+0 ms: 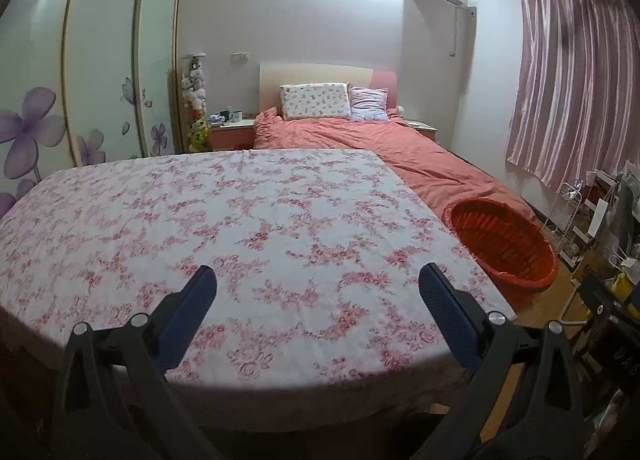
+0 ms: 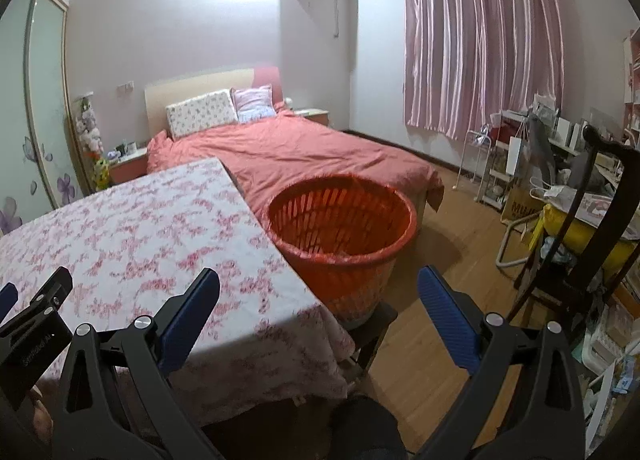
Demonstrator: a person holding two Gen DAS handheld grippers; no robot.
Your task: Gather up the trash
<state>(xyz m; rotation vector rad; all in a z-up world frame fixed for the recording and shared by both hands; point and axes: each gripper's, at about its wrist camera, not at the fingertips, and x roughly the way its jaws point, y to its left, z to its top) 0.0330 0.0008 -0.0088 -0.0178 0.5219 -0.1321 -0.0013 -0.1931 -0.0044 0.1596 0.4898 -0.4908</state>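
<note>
Bedroom first: a pink-quilted bed [image 2: 304, 151] runs to the far wall, and a table under a floral cloth [image 1: 240, 227] stands against its foot. I see no trash on that cloth (nothing to pick from here). Just beside the table's right edge sits the orange basket [image 2: 340, 227], apparently empty. My left gripper [image 1: 318, 280] and right gripper [image 2: 319, 284] both hover with jaws spread, holding nothing. I could clip the basket's rim swinging right.
</note>
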